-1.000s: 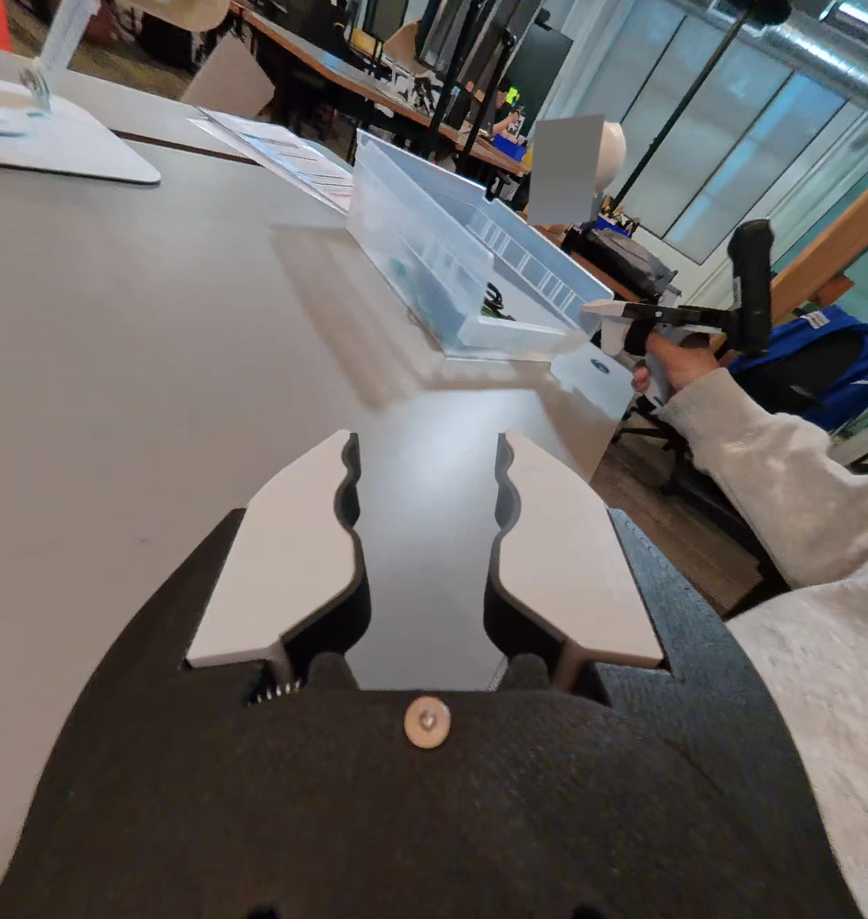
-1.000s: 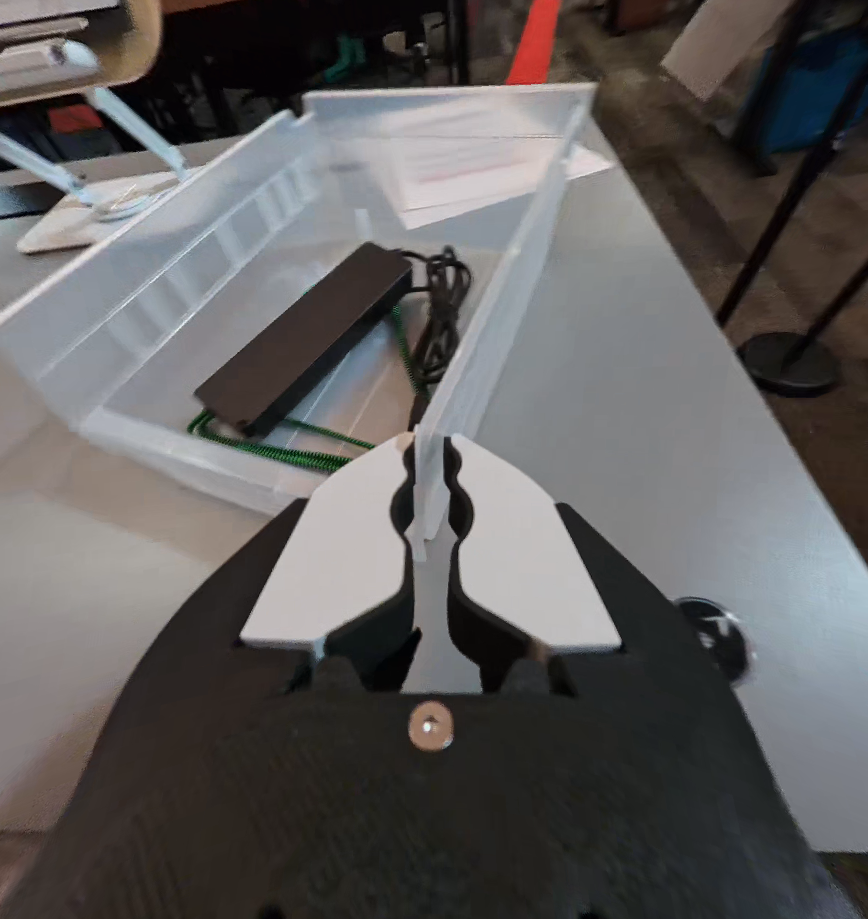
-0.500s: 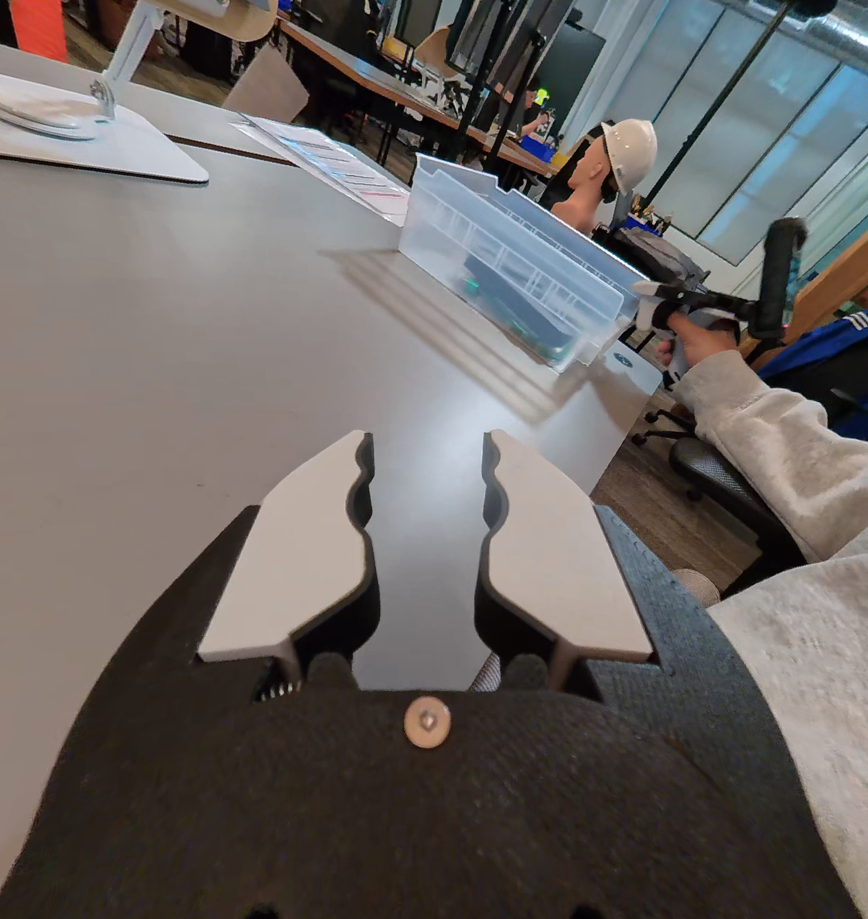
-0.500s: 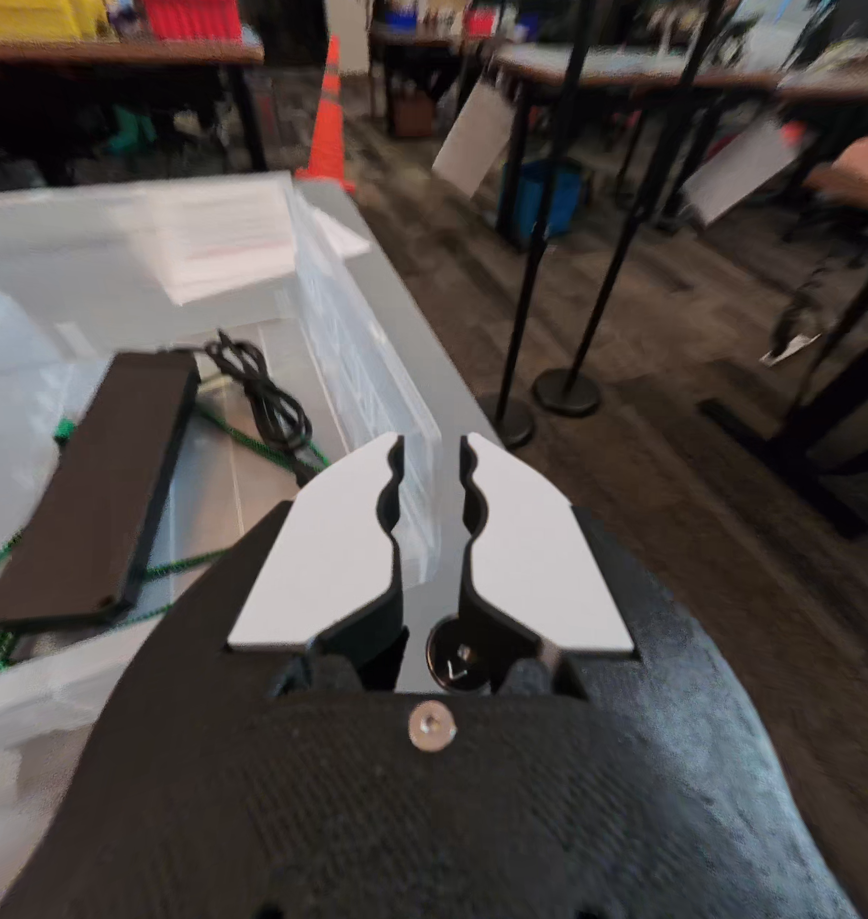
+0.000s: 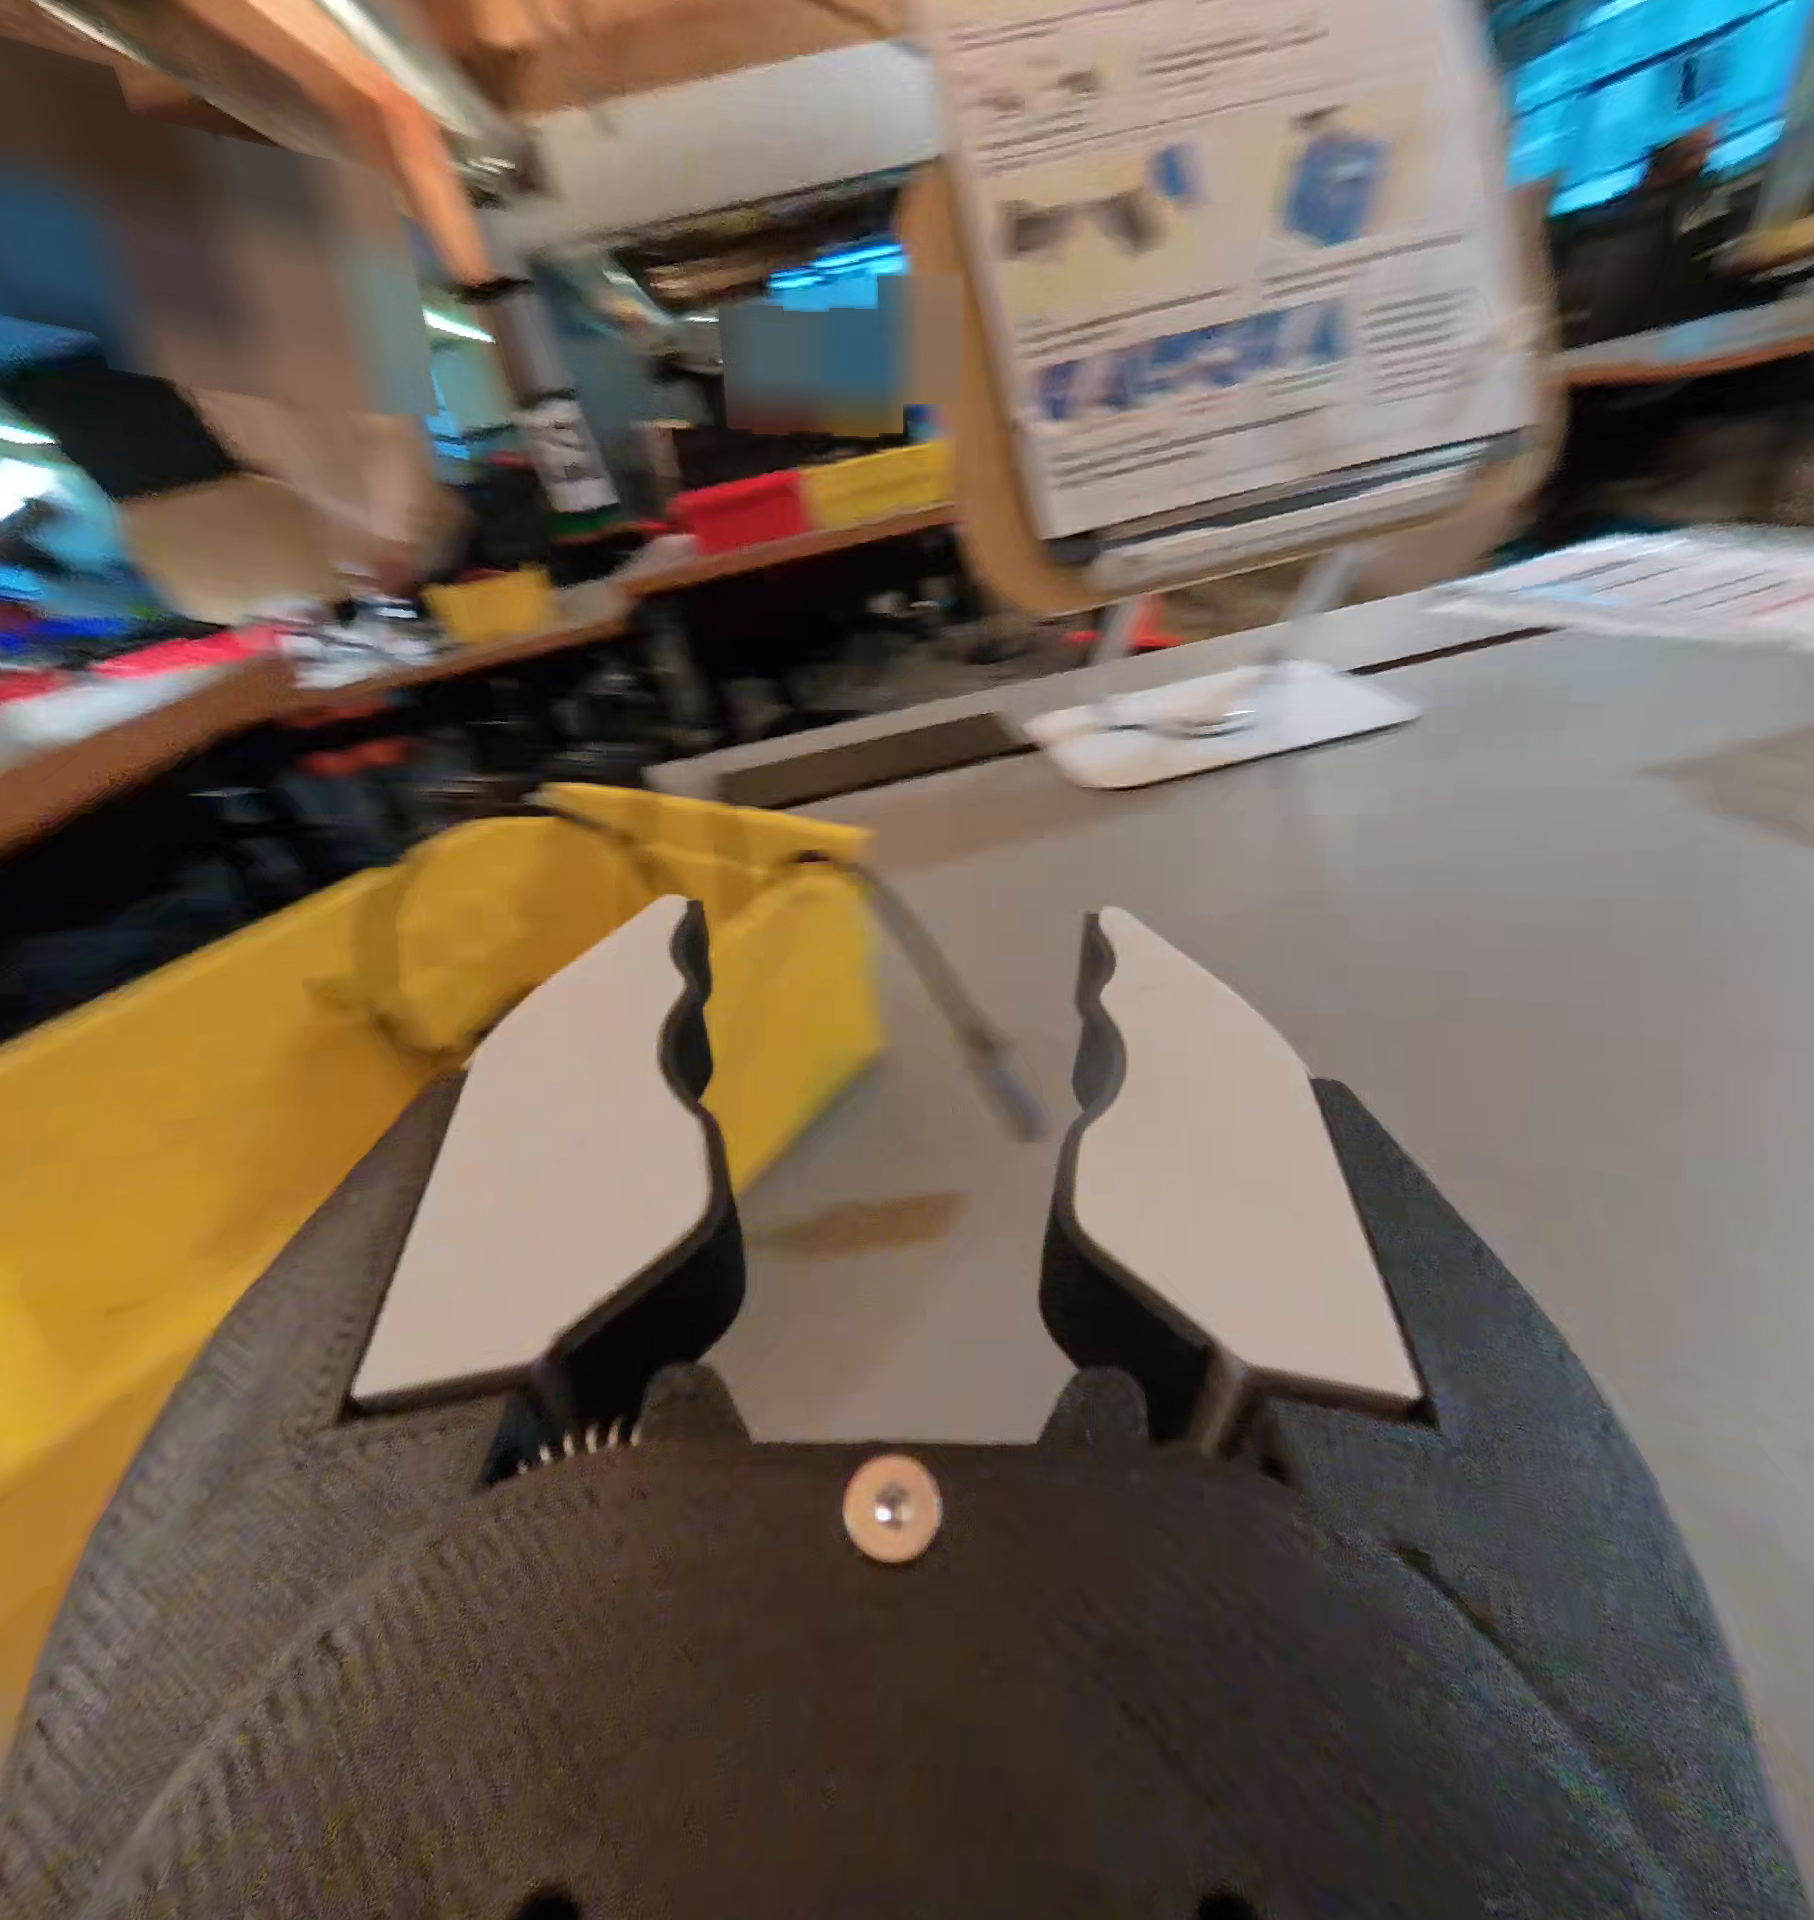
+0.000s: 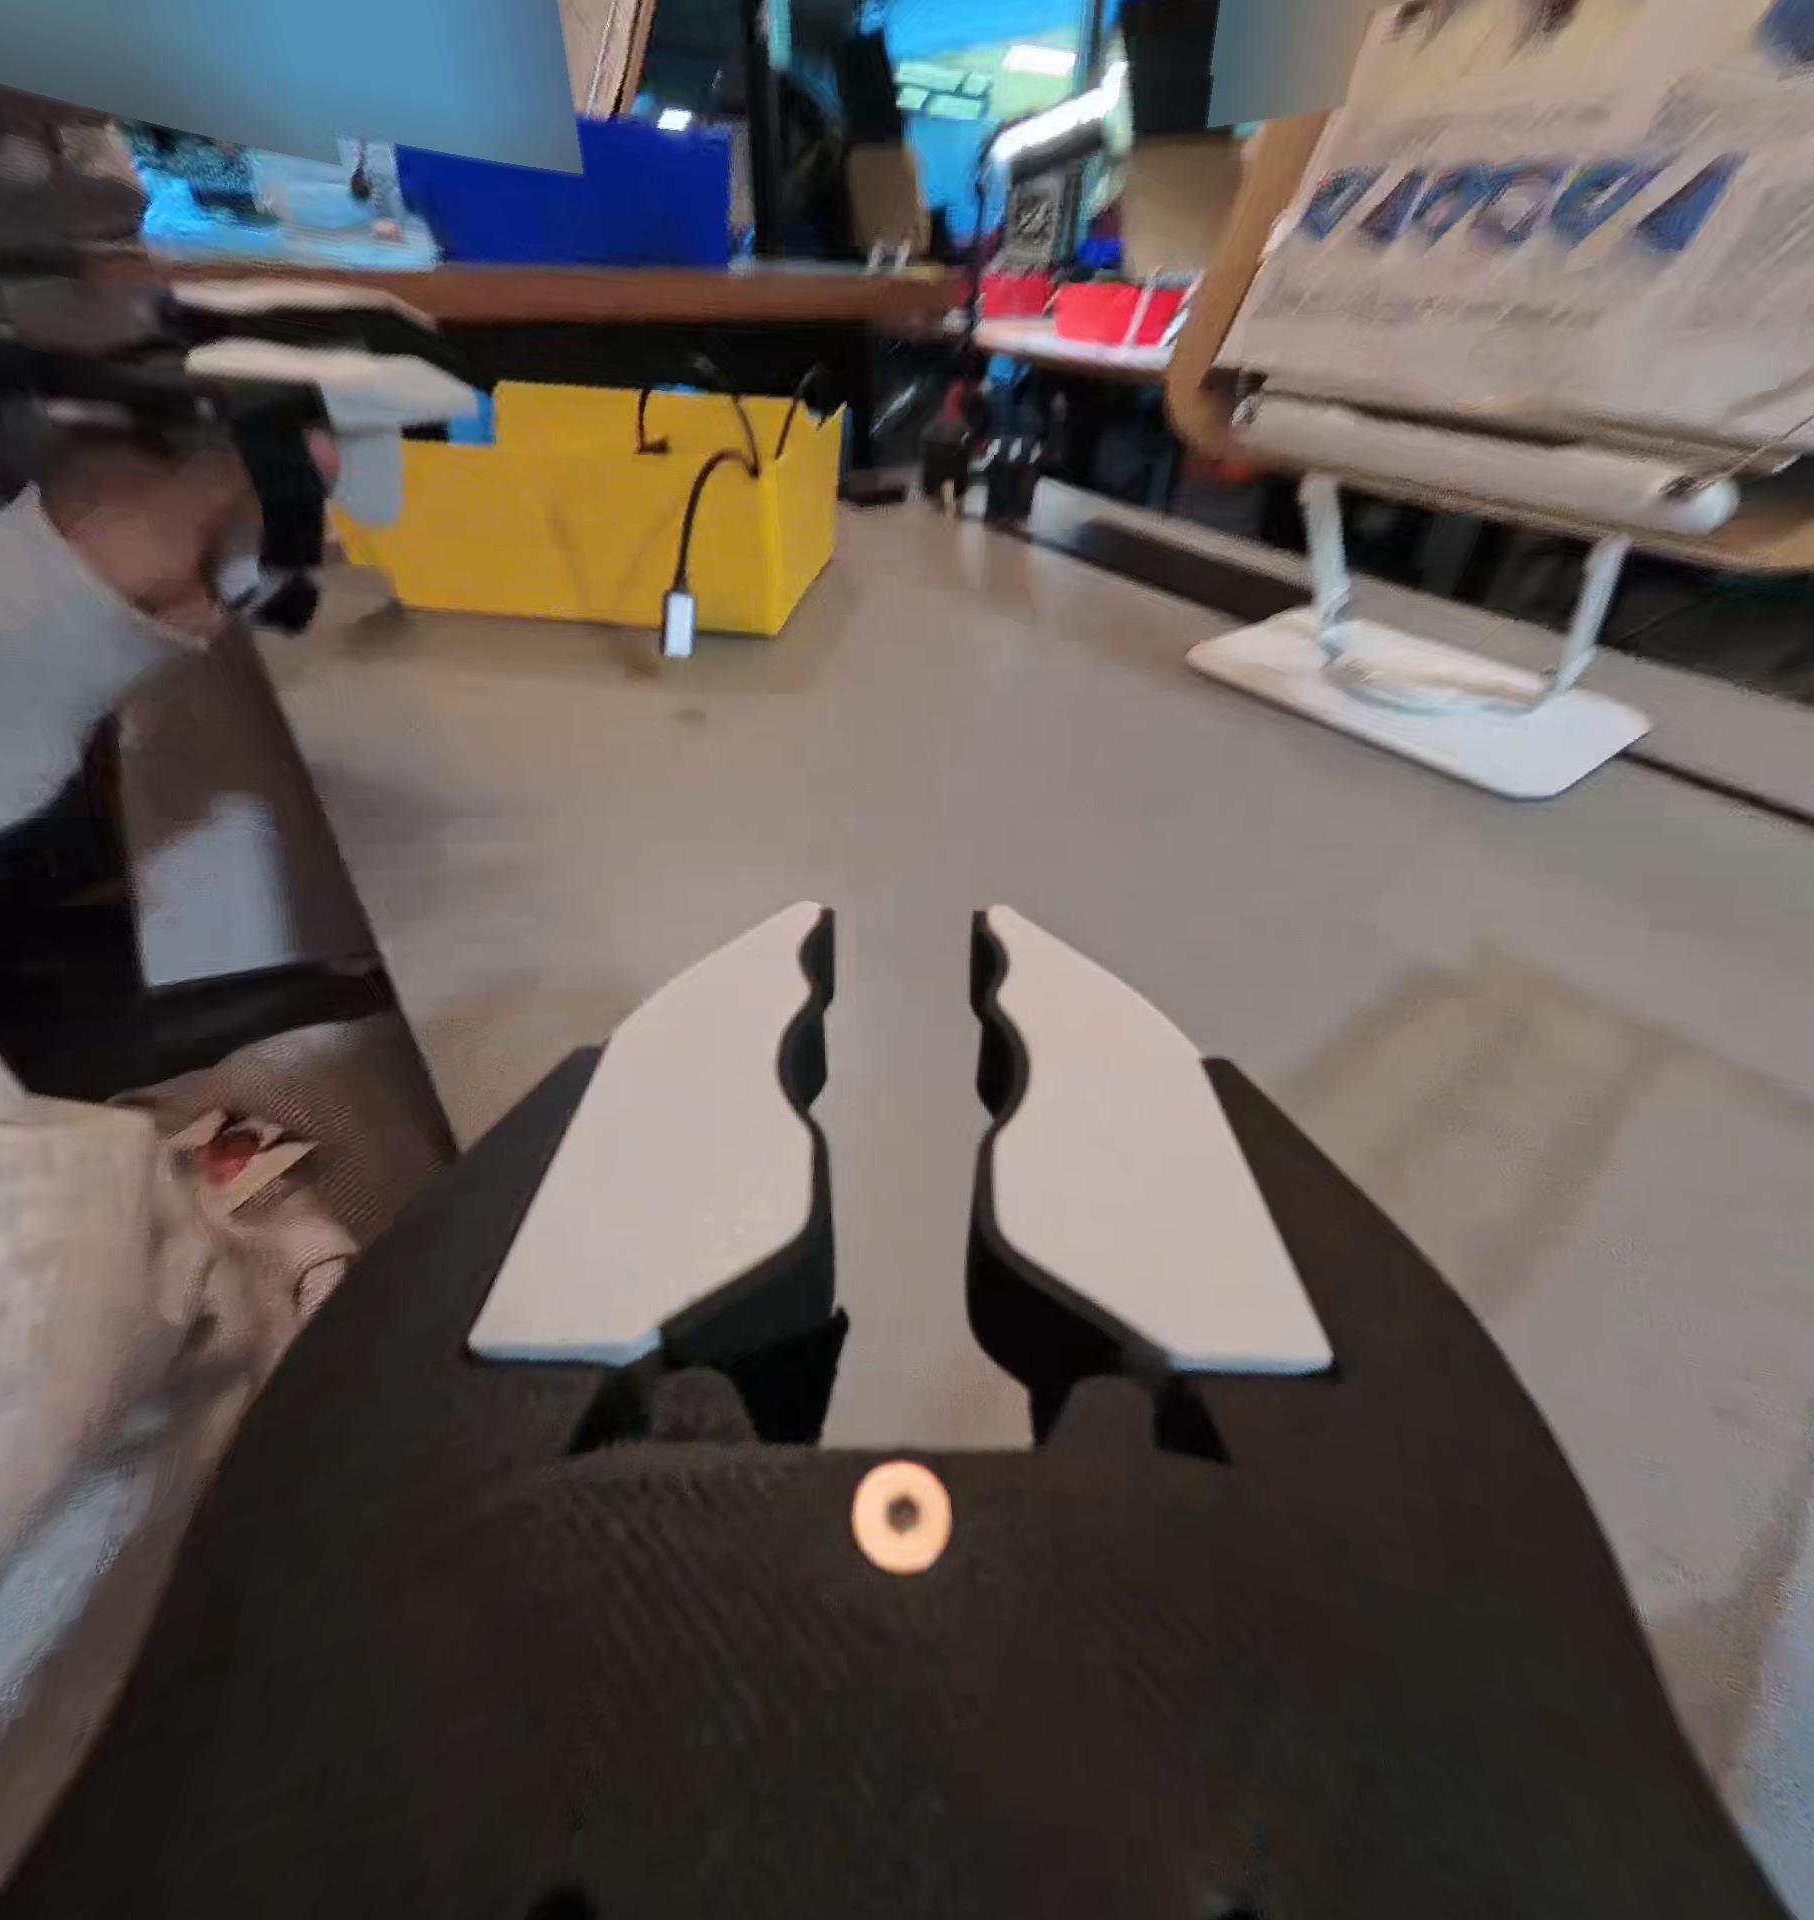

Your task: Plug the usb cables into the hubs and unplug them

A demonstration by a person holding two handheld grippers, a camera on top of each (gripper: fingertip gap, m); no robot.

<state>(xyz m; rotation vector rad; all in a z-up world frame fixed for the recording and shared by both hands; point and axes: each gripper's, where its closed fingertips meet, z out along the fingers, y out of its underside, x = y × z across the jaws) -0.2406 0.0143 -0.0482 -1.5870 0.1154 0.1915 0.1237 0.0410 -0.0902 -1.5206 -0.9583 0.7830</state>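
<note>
Left wrist view puts your left gripper low over the grey table, its two fingers spread wide with nothing between them. The yellow bin sits at about ten o'clock from the tips, its near corner just beside your left finger. A dark usb cable comes over the bin's rim and slopes down onto the table, and its plug end lies at roughly twelve to one o'clock from the gap, just ahead of the fingertips and apart from them. The picture is smeared, so the plug's shape is hard to read here. At two o'clock, farther off, a white stand carries a tilted printed board.

In the right wrist view your right gripper hovers over the same table with its fingers parted by a narrow gap, gripping nothing. The bin stands well away at about eleven o'clock, with several cables hanging over its front wall. One cable droops down the wall and its silver plug rests on the table just in front of the bin, well apart from your fingertips. Your left gripper shows blurred at ten o'clock, beside the bin. The stand is at two o'clock.
</note>
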